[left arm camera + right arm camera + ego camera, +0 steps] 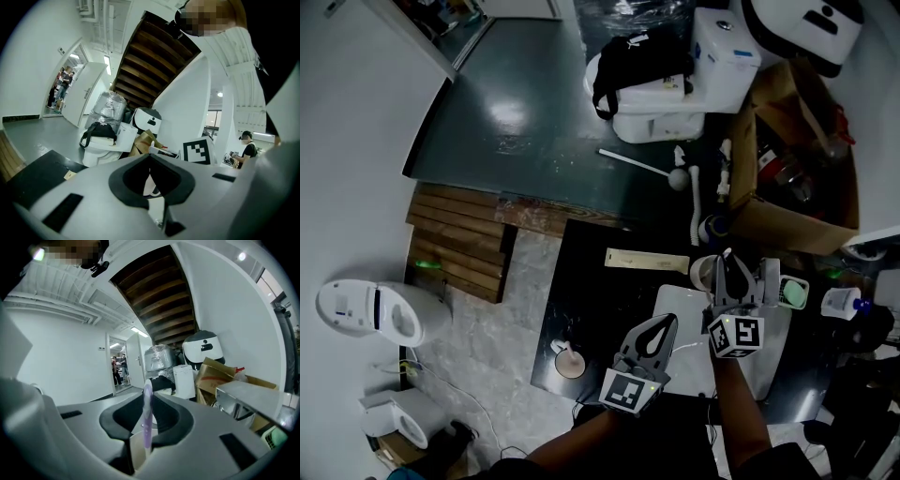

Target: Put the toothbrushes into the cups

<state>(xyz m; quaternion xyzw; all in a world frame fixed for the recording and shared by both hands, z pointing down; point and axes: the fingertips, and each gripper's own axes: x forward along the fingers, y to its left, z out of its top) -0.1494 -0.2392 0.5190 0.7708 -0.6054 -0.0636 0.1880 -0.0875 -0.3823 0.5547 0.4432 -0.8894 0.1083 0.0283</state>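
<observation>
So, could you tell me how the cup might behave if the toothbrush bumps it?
The cup looks thin-walled and open, so probably light and apt to tip. The toothbrush in the right gripper seems slim but stiff, likely pushing rather than bending.

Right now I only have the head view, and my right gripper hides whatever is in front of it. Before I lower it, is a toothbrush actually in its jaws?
Observer: Yes. In the right gripper view, the right gripper is shut on a purple and white toothbrush that stands upright between the jaws.
Operator: Good. Is a cup lined up under it?
Observer: A pale cup sits just below the jaws, and the toothbrush's lower part runs down across its mouth. I can't tell whether the end is inside yet.
</observation>
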